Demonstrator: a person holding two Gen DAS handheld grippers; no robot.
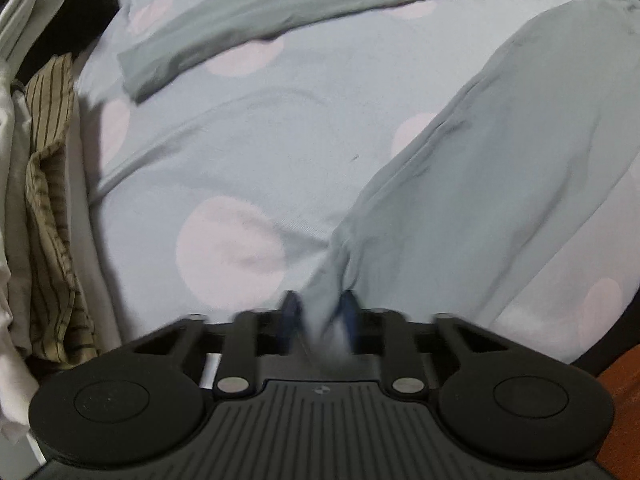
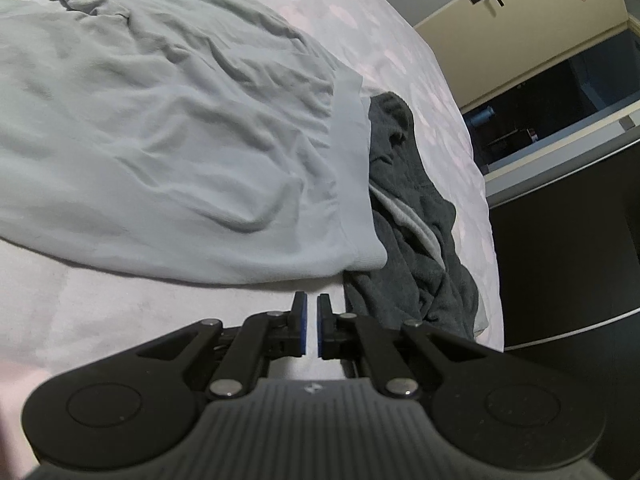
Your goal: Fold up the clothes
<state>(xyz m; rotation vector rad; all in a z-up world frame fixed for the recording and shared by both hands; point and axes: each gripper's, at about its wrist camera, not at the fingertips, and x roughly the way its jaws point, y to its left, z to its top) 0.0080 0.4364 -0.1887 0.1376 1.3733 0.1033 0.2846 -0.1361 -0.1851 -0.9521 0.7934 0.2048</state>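
Gripping a bunched end of the pale grey garment (image 1: 492, 152), the left tongs (image 1: 320, 314) were closed on the cloth, whose long leg trailed away across the dotted bedsheet (image 1: 224, 240). The right tongs (image 2: 312, 320) hung nearly closed and empty just short of the garment's waistband (image 2: 352, 184), which overlapped a dark grey garment (image 2: 416, 240). A clean fold would likely need the leg drawn taut and the waistband pinned or pinched so both layers moved together.

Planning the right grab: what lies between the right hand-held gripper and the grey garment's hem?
In the right wrist view, only bare bedsheet separates the right hand-held gripper from the grey garment.
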